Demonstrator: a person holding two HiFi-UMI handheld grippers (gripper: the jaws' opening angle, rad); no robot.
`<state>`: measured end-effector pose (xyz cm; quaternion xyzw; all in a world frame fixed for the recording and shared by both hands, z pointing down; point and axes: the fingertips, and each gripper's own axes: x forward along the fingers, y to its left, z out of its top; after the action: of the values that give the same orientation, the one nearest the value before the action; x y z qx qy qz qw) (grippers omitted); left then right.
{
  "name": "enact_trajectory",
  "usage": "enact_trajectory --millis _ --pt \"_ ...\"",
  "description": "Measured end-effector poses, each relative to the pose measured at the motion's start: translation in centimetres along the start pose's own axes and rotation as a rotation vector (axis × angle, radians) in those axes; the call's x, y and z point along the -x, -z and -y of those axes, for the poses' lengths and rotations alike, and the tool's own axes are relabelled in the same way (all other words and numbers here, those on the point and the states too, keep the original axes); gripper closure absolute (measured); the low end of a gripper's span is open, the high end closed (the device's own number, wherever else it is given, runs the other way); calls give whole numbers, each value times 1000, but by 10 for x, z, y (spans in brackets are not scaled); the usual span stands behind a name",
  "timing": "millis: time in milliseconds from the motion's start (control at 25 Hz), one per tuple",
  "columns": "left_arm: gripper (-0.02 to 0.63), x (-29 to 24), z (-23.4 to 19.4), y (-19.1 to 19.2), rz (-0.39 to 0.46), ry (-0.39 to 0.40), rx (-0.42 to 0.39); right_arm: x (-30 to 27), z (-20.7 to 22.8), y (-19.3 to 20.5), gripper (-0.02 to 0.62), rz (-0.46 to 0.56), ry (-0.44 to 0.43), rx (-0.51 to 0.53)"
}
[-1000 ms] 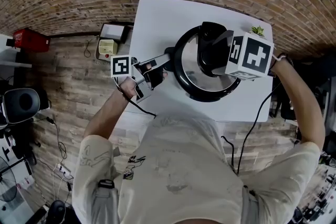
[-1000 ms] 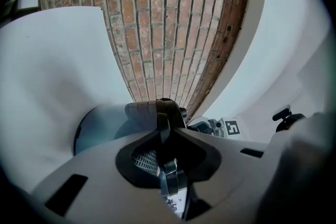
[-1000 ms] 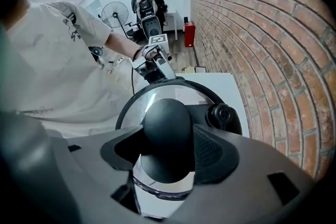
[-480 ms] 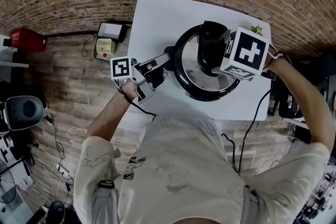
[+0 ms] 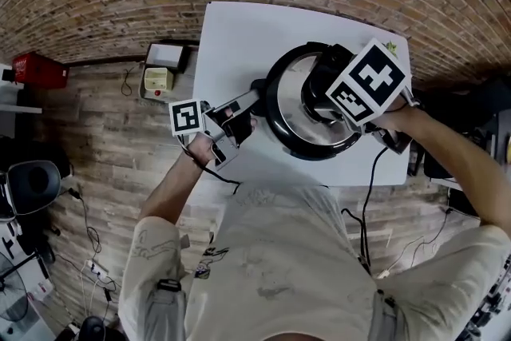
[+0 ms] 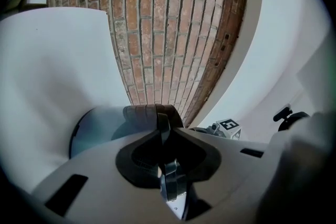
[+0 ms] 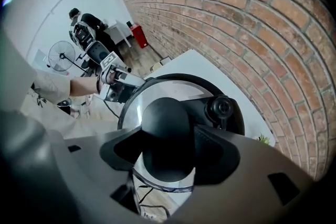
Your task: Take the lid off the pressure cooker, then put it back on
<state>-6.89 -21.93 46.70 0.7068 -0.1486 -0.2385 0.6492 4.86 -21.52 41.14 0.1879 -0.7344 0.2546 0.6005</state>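
Note:
The pressure cooker [image 5: 281, 124] stands on the white table [image 5: 231, 36], and its steel lid [image 5: 291, 112] is on the pot. My left gripper [image 5: 243, 104] reaches in from the left, level, and is shut on the cooker's long black side handle [image 6: 152, 113]. My right gripper [image 7: 165, 149] points down over the middle of the lid. Its jaws are shut on the lid's broad black handle [image 7: 165, 123]. In the head view its marker cube [image 5: 367, 84] hides those jaws. A black valve knob [image 7: 220, 107] sits beside the handle.
A small green plant [image 5: 391, 48] sits at the table's far right corner. On the floor to the left are a cream box with a red button [image 5: 157, 80] and a red case [image 5: 40, 69]. Cables trail off the table's near edge. A fan [image 7: 62, 55] stands farther off.
My right gripper has rolled on the spot over the lid, and its marker cube has turned with it. The left gripper has kept its hold and place.

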Motion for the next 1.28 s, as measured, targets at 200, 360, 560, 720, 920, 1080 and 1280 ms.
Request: enact_trajectory --millis 200,360,560,720,920,1080,1280 --pt "534 -1 -1 -2 21 11 -1 1 2 -1 301 -20 1 9" --pt "534 -2 -1 -1 8 13 0 -1 2 0 302 -28 -2 27" --pt "534 -1 -2 -2 8 9 6 0 1 0 302 -31 -8 49" --pt "534 -1 -2 -2 7 9 8 -1 0 -1 304 -33 -9 56" --pt "534 -2 -1 -1 6 10 10 0 1 0 304 -27 -9 67" --pt "534 -1 -1 -1 11 13 16 0 0 -1 304 -18 -10 75" --pt "534 -2 -2 -2 11 13 16 1 2 0 304 -57 -15 98"
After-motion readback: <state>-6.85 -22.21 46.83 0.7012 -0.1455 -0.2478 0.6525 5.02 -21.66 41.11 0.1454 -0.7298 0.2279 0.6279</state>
